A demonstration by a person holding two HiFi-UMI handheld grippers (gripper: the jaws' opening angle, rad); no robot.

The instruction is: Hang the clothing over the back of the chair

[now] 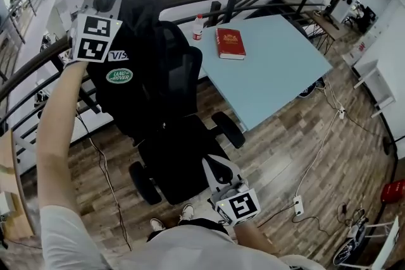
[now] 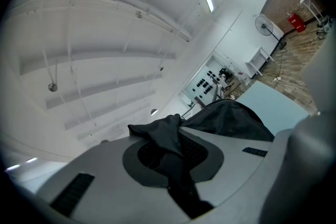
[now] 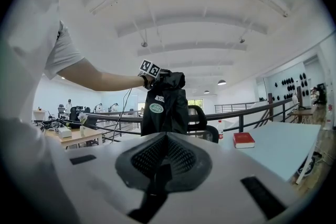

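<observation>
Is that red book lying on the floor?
No, the red book lies flat on the light blue table.

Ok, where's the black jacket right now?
Head view, upper left: the black jacket hangs pinched in the left hand-held gripper, just left of the office chair.

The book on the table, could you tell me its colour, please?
The book is red, best seen in the head view.

White short-sleeved T-shirt (image 1: 69, 237); pale grey left gripper (image 2: 172, 147) and right gripper (image 3: 165, 153), dark ribbed pads (image 3: 148, 157), black-and-white square-marker cubes (image 1: 239, 205).
</observation>
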